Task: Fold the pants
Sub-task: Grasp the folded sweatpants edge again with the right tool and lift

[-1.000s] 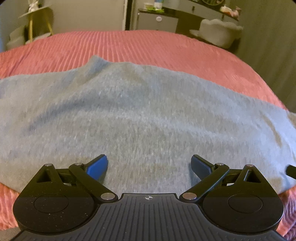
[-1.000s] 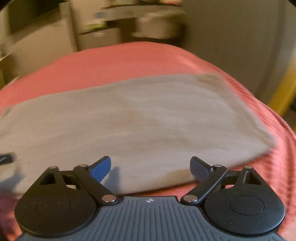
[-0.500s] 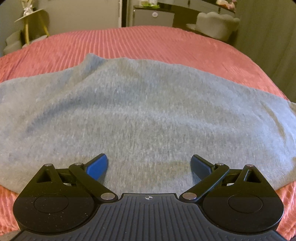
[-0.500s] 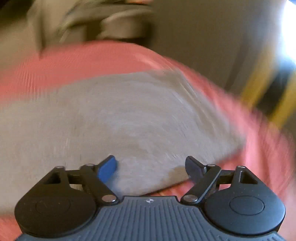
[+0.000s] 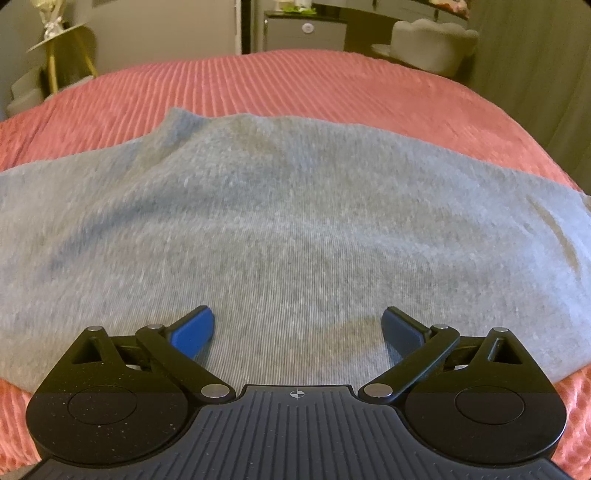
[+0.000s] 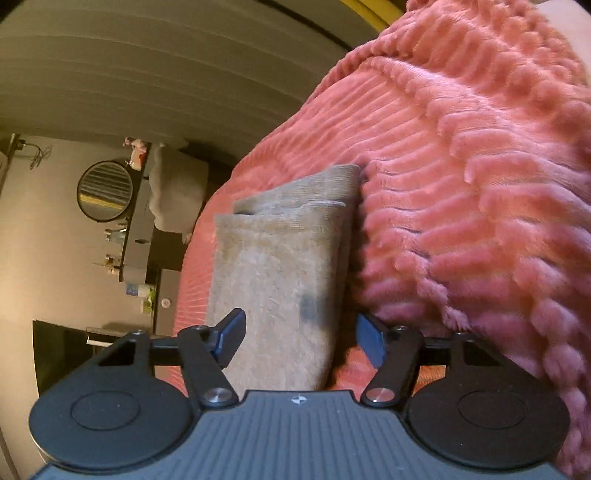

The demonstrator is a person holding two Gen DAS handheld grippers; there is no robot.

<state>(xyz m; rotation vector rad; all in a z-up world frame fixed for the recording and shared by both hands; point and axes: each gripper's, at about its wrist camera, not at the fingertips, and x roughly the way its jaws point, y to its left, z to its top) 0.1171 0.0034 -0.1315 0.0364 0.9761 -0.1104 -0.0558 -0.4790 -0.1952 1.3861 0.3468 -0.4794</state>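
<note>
Grey pants (image 5: 295, 221) lie spread flat across a pink ribbed bedspread (image 5: 295, 85). My left gripper (image 5: 297, 328) hovers over their near edge, open, with only flat cloth under its blue pads. In the right wrist view the picture is rolled on its side. There my right gripper (image 6: 299, 336) sits low at the folded end of the pants (image 6: 280, 258). Its jaws are closing with the layered cloth edge between them. The left pad is at the cloth, and the right pad still stands apart from it, against the bedspread (image 6: 461, 184).
Beyond the bed stand a pale upholstered chair (image 5: 432, 44), a dark dresser (image 5: 306, 33) and a gold side table (image 5: 62, 51). A round mirror (image 6: 105, 190) hangs on the wall. The bedspread bunches up thickly beside my right gripper.
My right gripper has rolled onto its side and swung down to the end of the pants, its jaws narrowing around the cloth edge. The left gripper has barely shifted and stays open.
</note>
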